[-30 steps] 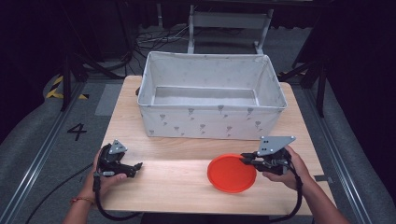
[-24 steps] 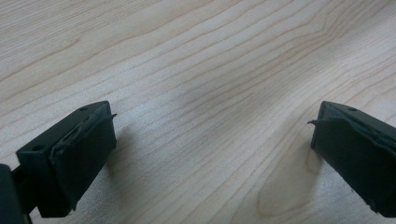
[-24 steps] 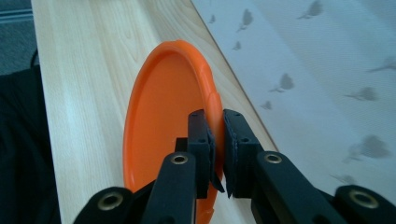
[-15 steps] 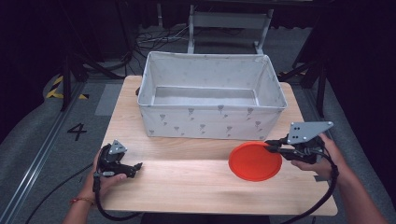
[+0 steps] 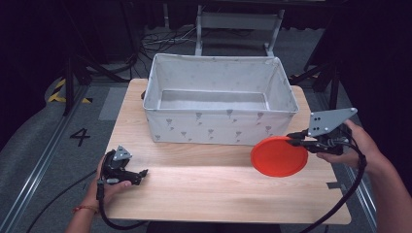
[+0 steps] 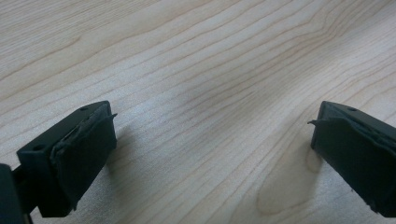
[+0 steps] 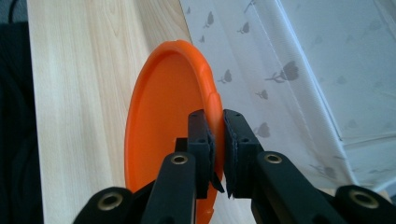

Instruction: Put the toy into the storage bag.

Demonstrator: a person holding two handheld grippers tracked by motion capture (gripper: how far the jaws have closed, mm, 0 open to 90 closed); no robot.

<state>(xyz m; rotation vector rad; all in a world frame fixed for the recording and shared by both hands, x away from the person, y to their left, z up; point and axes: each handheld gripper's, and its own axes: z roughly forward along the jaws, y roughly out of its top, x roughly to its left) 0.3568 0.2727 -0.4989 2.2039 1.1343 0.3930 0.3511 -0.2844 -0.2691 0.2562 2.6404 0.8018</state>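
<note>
The worktop is a rectangular slab of light wood with visible grain and rounded corners. A white fabric bin with a small grey printed pattern stands directly on its far half, open side up. The left claw rests near the worktop's front left corner, the person's hand around it.

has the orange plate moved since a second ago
Yes. The orange plate, pinched in the right gripper, has gone right and up toward the fabric bin.
</note>
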